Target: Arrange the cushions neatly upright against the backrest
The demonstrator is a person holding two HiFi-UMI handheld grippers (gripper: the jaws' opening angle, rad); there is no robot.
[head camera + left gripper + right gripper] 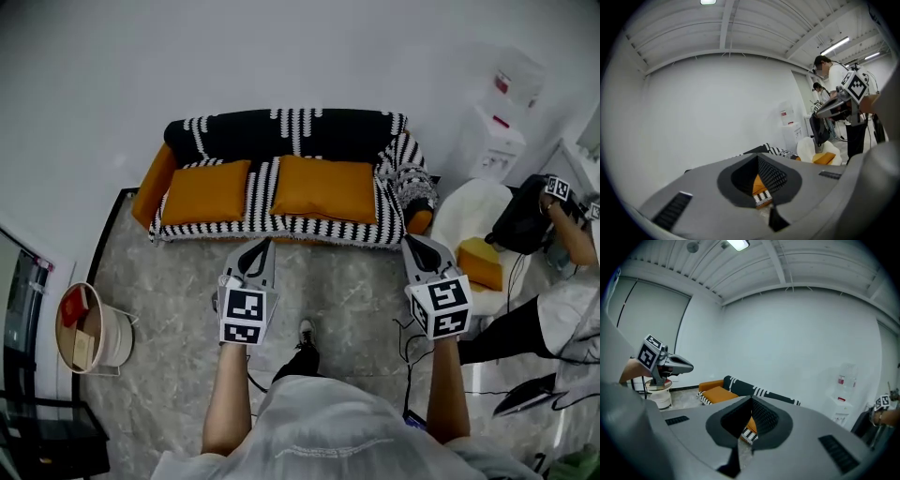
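So the sofa (pixel 291 131) sits dead ahead at 12 o'clock, against the white wall; black-and-white striped throw over it, orange arms poking out at both ends. Both orange cushions are lying flat on the seat, not stood up against the backrest; left cushion (pixel 206 190) is at about 11 o'clock, right cushion (pixel 324 187) at about 12, with a strip of striped cover showing between them.

Left tool (pixel 261 251) is pinched shut with nothing in it; its own view just shows a sliver of orange and stripes past the closed pads. In the head view its tip lines up with the sofa's front fringe, roughly below the gap between the cushions; touching or not, can't tell. Right tool (pixel 414 247) is the same, clamped together and empty, pointing at the sofa's right front corner, around 1 o'clock.

Other stuff: a white round bin (pixel 98 333) with something red in it on the marble floor (pixel 169 281) at 9 o'clock; a water dispenser (pixel 494 141) near the wall at 2 o'clock; a white round chair (pixel 459 211) just right of the sofa with a third orange cushion (pixel 480 264) on it; another person (pixel 572 309) at 3 o'clock, holding the same kind of marker-cube tool.
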